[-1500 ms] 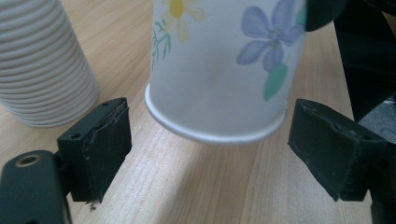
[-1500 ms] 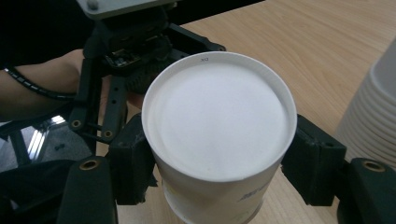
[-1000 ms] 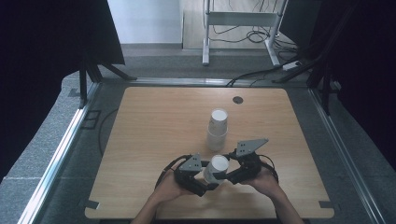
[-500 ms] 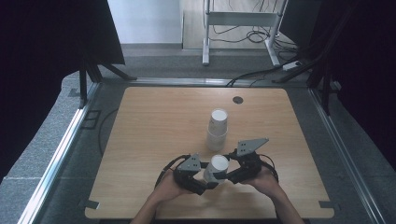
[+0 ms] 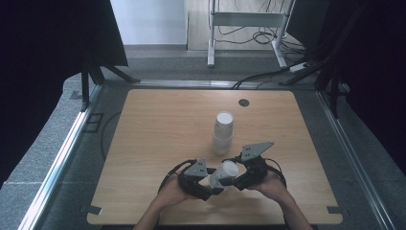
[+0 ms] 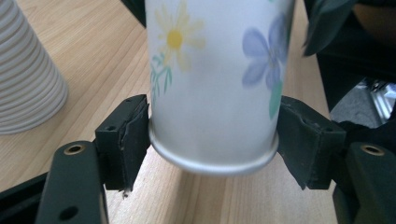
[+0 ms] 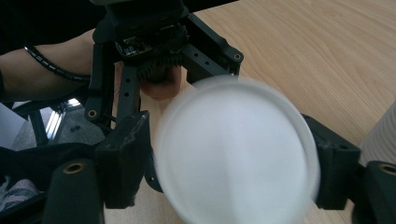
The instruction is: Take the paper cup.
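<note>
Both tongs flank the flowered cup between them.

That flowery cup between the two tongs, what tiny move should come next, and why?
Probably the right tongs should back away from the flowery cup. The left tongs have just been closing and press on its rim end, while the right tongs have just been opening around its other end. Then it can go to the cup stack.
</note>
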A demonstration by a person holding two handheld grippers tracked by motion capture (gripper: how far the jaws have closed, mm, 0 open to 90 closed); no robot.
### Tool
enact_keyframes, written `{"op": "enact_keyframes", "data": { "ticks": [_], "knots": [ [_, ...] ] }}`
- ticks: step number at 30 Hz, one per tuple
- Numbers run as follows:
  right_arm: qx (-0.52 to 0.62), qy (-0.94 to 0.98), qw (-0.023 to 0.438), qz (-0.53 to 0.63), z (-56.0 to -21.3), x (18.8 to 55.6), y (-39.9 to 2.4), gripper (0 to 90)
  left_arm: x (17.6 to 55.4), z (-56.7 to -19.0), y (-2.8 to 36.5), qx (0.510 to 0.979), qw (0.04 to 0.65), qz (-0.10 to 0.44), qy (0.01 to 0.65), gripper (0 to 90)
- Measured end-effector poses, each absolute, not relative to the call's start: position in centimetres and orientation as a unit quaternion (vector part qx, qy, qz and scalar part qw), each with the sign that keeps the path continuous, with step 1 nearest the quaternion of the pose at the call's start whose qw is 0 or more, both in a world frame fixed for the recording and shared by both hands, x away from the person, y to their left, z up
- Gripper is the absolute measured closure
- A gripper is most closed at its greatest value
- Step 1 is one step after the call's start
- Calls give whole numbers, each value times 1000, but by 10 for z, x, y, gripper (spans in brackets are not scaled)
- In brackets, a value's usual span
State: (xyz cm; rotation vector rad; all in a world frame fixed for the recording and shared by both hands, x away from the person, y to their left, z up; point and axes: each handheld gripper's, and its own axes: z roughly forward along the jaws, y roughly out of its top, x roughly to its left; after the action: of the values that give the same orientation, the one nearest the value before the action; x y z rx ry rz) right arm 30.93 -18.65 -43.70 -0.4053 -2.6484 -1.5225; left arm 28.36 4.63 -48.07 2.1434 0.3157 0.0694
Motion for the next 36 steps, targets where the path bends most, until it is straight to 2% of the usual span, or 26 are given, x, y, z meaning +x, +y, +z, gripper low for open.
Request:
{"op": "enact_keyframes", "data": {
  "ticks": [14,16,18,21,28,34,36],
  "knots": [
    [-131,-869,18,-476,-429,309,-191,224,285,-472,47,879,461,35,119,328],
    [-133,-870,21,-475,-428,309,-191,243,285,-470,47,879,460,36,117,330],
    [-134,-871,13,-473,-427,308,-192,318,284,-471,46,882,456,36,113,329],
    [-133,-865,28,-483,-425,309,-194,353,285,-472,44,884,454,32,109,313],
    [-132,-869,20,-477,-421,307,-191,360,287,-477,40,883,453,26,123,186],
    [-131,-866,22,-482,-421,307,-188,361,287,-478,37,882,455,27,119,188],
    [-130,-866,22,-482,-422,307,-187,361,287,-478,36,881,457,27,118,220]
  ]
}}
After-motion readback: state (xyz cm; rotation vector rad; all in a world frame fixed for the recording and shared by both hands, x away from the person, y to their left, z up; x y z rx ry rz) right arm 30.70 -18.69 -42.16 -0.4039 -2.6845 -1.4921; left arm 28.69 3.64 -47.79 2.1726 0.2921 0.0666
